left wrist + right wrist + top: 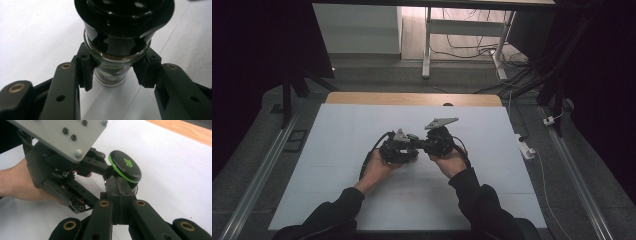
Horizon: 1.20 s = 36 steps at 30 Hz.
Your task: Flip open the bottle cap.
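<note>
The left gripper (408,146) pinches one small glass jar (111,72) by its neck, above the middle of the white table (337,150). The right gripper (119,202) has its jaws pressed together, tips against the jar. One jar, two grippers. It's got a glossy black lid (125,166), green-rimmed, and brownish contents.

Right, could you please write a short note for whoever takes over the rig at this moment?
Left tool: shut on the glass jar, clamped just under its lid.
Right tool: shut, nothing between its pads, right beside the jar below the black, green-rimmed lid.
Both are held mid-way over the white table.
Done: jar secured.
Left: the lid is still on; probably open the right tool and take the lid.
</note>
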{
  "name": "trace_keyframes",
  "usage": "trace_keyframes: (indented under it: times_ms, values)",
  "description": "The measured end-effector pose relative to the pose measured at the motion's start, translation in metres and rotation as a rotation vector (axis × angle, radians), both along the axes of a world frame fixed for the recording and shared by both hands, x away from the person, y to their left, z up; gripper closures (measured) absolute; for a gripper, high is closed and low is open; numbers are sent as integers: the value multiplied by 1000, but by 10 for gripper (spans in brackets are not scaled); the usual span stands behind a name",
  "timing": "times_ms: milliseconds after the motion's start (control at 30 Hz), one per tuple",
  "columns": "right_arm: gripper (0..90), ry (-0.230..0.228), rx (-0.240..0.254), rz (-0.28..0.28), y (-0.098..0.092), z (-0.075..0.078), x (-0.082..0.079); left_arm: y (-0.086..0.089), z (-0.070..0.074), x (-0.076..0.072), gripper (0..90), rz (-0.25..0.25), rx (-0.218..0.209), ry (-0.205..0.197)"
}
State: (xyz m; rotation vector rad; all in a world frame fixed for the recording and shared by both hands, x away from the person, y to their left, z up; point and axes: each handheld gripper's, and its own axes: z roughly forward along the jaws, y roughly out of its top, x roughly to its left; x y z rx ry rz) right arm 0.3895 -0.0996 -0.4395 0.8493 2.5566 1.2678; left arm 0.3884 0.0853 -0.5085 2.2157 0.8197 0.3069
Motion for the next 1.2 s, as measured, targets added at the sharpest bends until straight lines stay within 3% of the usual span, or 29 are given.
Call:
trace_keyframes:
  times_ms: [533,733,1033,1100,1200]
  values:
    - [894,-14,24,-45,-6,8,14,0,-1,-1,538,-1,-3,-6]
    - [894,6,22,-58,-7,6,21,0,-1,-1,538,1,-6,-6]
    - [891,4,19,-45,-7,5,19,0,0,1,531,-4,-5,5]
    - [851,2,25,-40,-7,7,18,0,1,1,521,-11,3,10]
    - [814,2,27,-36,-8,9,15,2,1,1,431,-4,14,3]
